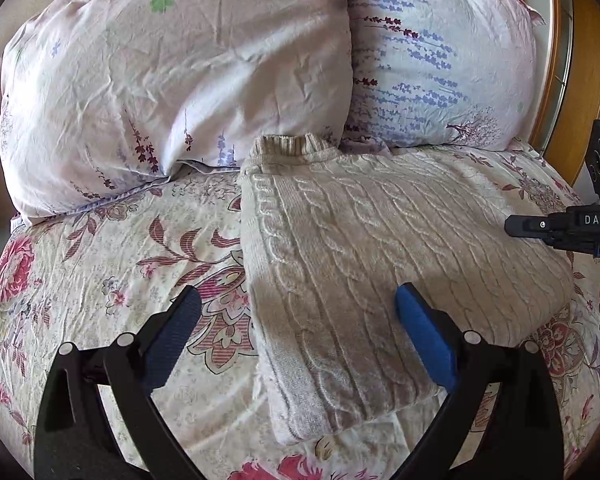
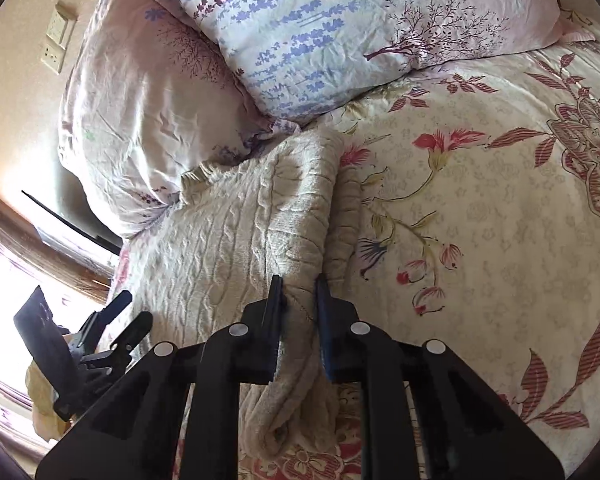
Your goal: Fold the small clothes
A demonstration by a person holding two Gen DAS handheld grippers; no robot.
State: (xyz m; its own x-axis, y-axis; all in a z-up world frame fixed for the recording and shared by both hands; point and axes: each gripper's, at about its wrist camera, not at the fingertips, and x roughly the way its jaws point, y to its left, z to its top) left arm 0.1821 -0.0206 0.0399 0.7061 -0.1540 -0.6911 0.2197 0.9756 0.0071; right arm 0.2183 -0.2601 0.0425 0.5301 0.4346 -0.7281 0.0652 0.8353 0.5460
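The sweater [image 1: 380,240] lies mid-frame on the bed [image 1: 100,280], soft, thick and floppy. The left gripper [image 1: 298,312] gapes empty; the right gripper [image 2: 298,300] pinches its edge, best taken at the corners.

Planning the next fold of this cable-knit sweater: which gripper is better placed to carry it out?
Right. The right gripper already has the sweater's edge between its fingers, while the left gripper hangs wide open above it, holding nothing.
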